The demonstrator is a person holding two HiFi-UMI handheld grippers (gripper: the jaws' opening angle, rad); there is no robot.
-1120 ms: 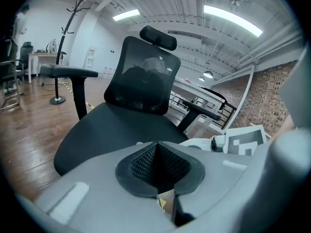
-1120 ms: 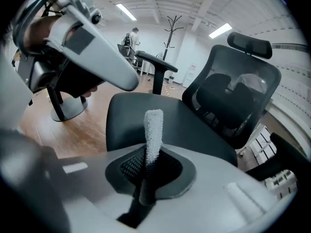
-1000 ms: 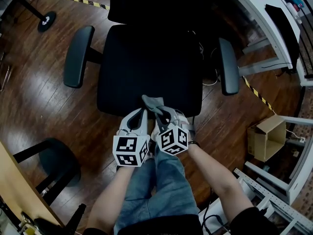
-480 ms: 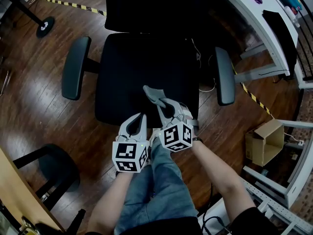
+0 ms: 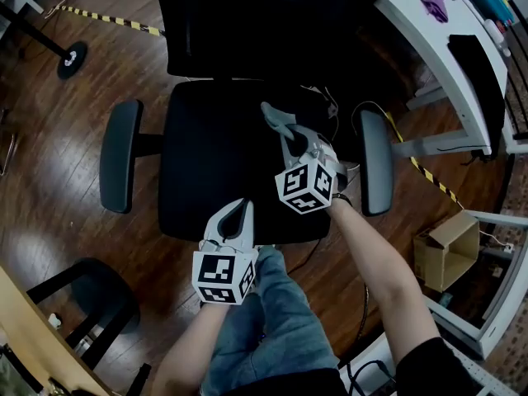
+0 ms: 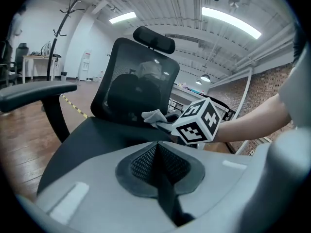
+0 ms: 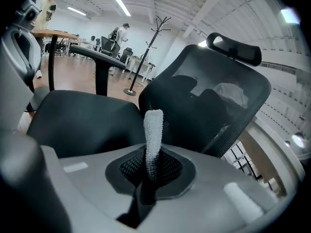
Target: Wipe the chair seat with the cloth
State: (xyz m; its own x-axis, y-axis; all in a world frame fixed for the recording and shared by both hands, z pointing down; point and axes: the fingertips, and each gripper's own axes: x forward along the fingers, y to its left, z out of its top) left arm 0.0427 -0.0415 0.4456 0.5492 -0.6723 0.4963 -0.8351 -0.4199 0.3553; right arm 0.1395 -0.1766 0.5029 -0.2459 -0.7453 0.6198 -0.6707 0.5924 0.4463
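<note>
The black office chair seat (image 5: 223, 155) fills the middle of the head view. My right gripper (image 5: 285, 132) is over the seat's back right part, shut on a grey cloth (image 5: 275, 115) that sticks out past its tips toward the backrest (image 5: 247, 23). In the right gripper view the cloth (image 7: 153, 130) stands up as a narrow strip between the shut jaws. My left gripper (image 5: 241, 209) hovers at the seat's front edge, shut with nothing in it. The left gripper view shows the cloth (image 6: 154, 115) and the right gripper's marker cube (image 6: 200, 123) ahead over the seat (image 6: 92, 140).
Armrests stand on the left (image 5: 120, 167) and right (image 5: 375, 159) of the seat. A white desk (image 5: 445, 48) runs along the upper right, with a cardboard box (image 5: 445, 250) on the wooden floor below it. A black stool (image 5: 91, 291) sits lower left.
My right gripper has carried the cloth from the seat's front edge to its back right part. The left gripper let the cloth go and stays at the front edge.
</note>
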